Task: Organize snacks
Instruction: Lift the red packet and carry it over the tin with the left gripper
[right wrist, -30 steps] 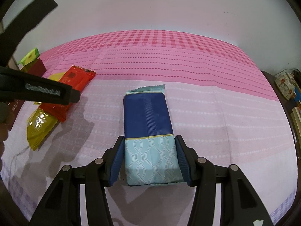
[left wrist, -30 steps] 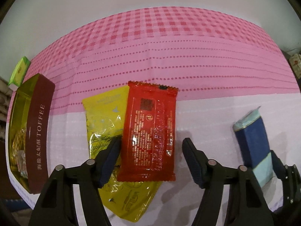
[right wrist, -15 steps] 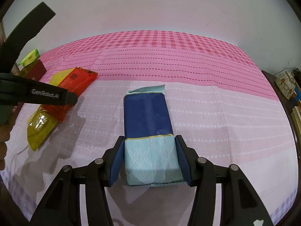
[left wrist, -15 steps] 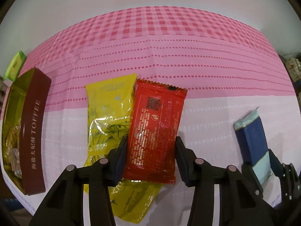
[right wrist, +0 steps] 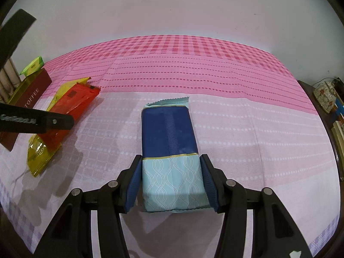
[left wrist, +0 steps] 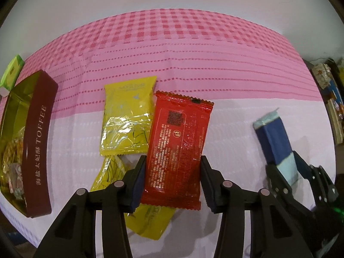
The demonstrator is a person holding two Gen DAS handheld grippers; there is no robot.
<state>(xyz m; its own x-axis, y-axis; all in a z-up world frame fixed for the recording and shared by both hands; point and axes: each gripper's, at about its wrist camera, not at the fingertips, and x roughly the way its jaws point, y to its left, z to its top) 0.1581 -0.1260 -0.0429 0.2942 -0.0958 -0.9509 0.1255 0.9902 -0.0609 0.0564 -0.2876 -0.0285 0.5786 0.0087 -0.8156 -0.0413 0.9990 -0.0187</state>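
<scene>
My left gripper is shut on a red snack packet and holds it just above the table. Two yellow packets lie under and beside it, one flat at the back, one at the front. My right gripper is shut on a blue and pale-teal snack pack, which rests on the pink cloth. The pack also shows in the left wrist view, as does the red packet in the right wrist view.
A brown and gold TOFFEE box with wrapped sweets stands at the left. A small green box lies behind it. A pink patterned tablecloth covers the table. Shelves with clutter are past the right edge.
My left gripper has closed on the red packet and lifted it, uncovering a second yellow packet. My right gripper has held still on the blue pack.
</scene>
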